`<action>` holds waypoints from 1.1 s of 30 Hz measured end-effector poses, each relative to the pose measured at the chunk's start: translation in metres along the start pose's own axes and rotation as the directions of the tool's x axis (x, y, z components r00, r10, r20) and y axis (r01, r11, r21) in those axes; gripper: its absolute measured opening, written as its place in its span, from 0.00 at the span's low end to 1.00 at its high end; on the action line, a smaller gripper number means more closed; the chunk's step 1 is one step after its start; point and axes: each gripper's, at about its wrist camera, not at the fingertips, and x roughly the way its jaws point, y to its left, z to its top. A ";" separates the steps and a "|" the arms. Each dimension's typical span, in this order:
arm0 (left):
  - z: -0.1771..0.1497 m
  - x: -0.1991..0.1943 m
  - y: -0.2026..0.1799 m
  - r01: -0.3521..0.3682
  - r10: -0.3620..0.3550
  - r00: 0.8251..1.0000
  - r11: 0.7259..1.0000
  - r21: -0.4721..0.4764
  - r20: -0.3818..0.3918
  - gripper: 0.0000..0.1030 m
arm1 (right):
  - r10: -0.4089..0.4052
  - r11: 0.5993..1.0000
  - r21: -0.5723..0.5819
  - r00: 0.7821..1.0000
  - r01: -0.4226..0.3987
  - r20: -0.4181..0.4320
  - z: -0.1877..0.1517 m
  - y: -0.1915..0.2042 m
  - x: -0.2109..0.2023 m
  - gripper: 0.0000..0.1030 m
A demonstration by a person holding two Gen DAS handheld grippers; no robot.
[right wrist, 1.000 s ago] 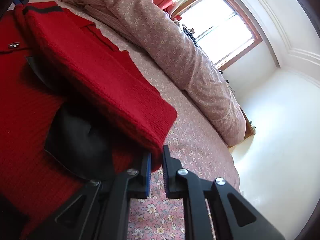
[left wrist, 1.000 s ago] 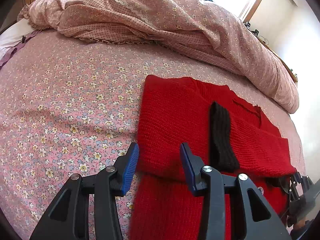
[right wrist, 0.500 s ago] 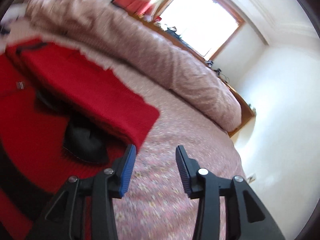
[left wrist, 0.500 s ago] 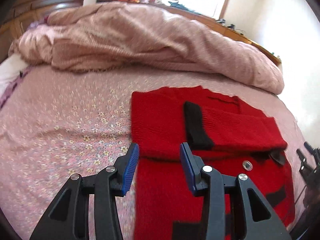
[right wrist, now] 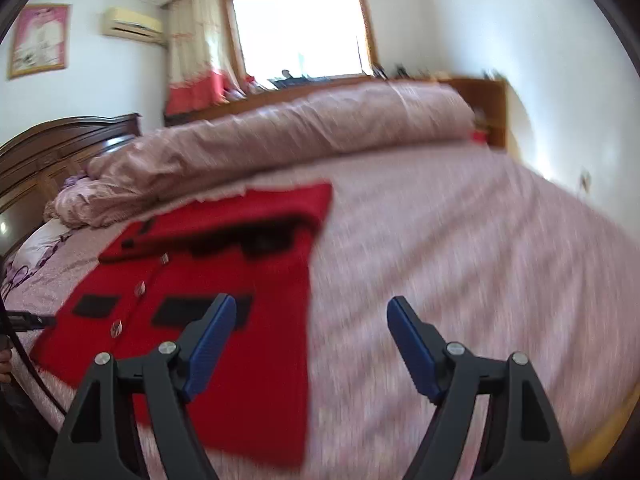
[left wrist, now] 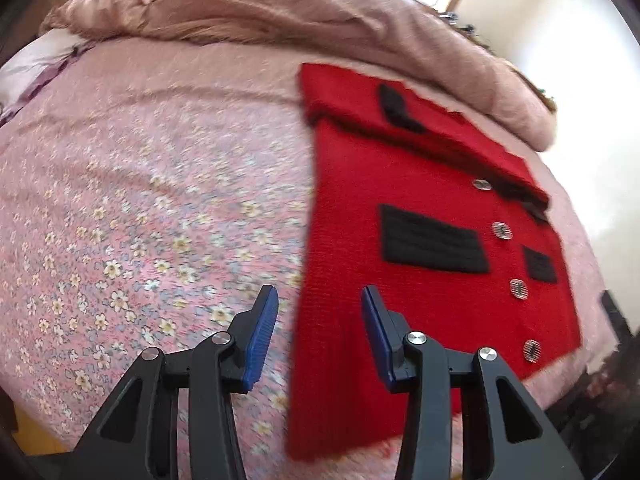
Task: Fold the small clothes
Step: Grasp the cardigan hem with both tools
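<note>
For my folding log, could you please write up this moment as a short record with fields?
garment: red cardigan, lying flat on the bed, black pockets and buttons up
fold so far: sleeves folded across its top part
surface: floral bedsheet
behind: pink quilt, bunched
left hand-held gripper: open, empty, above the cardigan's side edge
right hand-held gripper: open, empty

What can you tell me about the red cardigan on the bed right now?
The red cardigan is a ribbed knit lying flat, front up, on the floral bedsheet. It has two black pocket patches, a row of pale round buttons and dark trim. Its far end is folded over, a black-cuffed sleeve lying across the top. The rumpled pink duvet lies just beyond it. Both grippers are open and hold nothing; neither touches it.
</note>
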 end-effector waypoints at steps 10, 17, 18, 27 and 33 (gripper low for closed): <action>-0.026 0.009 -0.014 0.021 -0.020 0.999 1.000 0.020 -0.043 0.48 | 0.237 0.957 0.202 0.962 -0.208 -0.134 -0.022 -0.022 0.020 0.79; -0.035 -0.003 0.003 0.089 -0.093 0.995 0.991 -0.095 -0.033 0.48 | 0.321 0.900 0.369 0.925 -0.232 -0.201 -0.046 -0.036 0.033 0.79; -0.035 -0.004 0.005 0.103 -0.108 0.994 0.988 -0.118 -0.036 0.48 | 0.327 0.898 0.370 0.925 -0.239 -0.195 -0.049 -0.036 0.029 0.79; -0.034 -0.002 0.015 0.206 -0.218 0.976 0.951 -0.231 -0.028 0.57 | 0.447 0.817 0.476 0.880 -0.326 -0.164 -0.058 -0.041 0.032 0.82; -0.017 0.014 0.010 0.232 -0.247 0.968 0.948 -0.220 -0.042 0.66 | 0.478 0.778 0.526 0.867 -0.343 -0.143 -0.050 -0.038 0.052 0.82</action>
